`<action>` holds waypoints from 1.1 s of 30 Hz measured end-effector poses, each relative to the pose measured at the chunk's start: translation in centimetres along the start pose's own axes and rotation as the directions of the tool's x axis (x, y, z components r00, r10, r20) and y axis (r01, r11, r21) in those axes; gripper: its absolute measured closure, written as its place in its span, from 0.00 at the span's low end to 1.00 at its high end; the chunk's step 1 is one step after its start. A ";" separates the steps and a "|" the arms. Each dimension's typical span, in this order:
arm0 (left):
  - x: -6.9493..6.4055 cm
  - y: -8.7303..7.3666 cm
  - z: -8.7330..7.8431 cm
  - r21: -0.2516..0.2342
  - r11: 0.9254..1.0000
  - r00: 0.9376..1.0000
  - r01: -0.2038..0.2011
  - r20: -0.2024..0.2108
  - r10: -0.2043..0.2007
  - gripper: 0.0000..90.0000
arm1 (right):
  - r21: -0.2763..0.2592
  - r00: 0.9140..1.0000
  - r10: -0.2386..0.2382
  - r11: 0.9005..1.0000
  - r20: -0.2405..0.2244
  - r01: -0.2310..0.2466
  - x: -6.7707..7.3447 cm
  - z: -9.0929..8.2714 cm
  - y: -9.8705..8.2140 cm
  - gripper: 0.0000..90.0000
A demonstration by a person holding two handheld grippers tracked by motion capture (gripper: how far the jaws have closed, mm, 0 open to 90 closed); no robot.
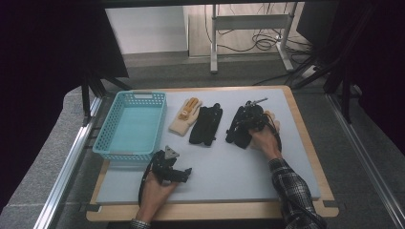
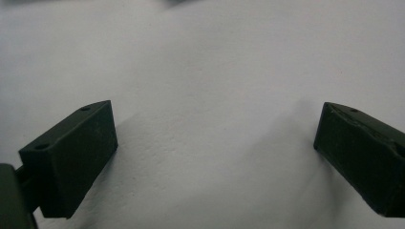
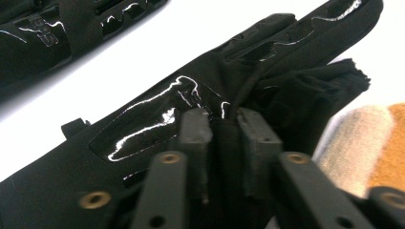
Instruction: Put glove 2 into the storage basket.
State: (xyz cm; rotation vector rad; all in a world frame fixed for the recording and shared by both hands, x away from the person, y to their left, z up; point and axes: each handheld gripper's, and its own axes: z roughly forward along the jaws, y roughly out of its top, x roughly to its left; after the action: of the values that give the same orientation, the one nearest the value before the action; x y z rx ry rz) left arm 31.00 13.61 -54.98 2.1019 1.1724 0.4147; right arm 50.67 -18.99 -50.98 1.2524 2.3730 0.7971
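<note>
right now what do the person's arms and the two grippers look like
Both grippers are black. The left gripper carries a grey three-cornered plate on top and has blocky black jaws with small screw holes. The right gripper has black linkage arms with brass-coloured rivets. The right arm wears a dark plaid sleeve.

Black glove, cream-orange glove, turquoise basket, plaid sleeve.
</note>
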 end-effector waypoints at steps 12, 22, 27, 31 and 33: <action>0.0 0.0 0.0 0.005 1.000 1.000 -0.005 0.000 0.005 0.02 | -0.083 0.998 -0.040 0.996 -0.042 0.036 0.7 -2.6 0.5 0.91; 0.0 0.0 0.0 0.005 1.000 1.000 -0.005 0.000 0.005 0.02 | -0.171 0.978 -0.120 0.981 -0.172 0.090 4.6 -8.2 0.8 0.91; 0.1 0.0 0.0 0.005 1.000 1.000 -0.007 0.000 0.007 0.02 | -0.182 0.965 -0.138 0.978 -0.225 0.098 6.0 -9.8 -0.3 0.91; 0.0 0.0 0.0 0.003 1.000 1.000 -0.003 -0.001 0.003 0.02 | -0.182 0.953 -0.150 0.978 -0.264 0.103 7.2 -11.0 -2.1 0.91; 0.0 0.0 0.0 0.002 1.000 1.000 -0.003 -0.001 0.003 0.02 | -0.183 0.947 -0.157 0.977 -0.282 0.108 7.7 -11.5 -3.2 0.91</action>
State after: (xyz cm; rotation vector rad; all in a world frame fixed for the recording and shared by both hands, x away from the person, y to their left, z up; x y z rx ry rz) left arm 31.02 13.64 -54.97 2.1058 1.1707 0.4164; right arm 38.22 -17.70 -44.21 0.9503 2.5240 1.1811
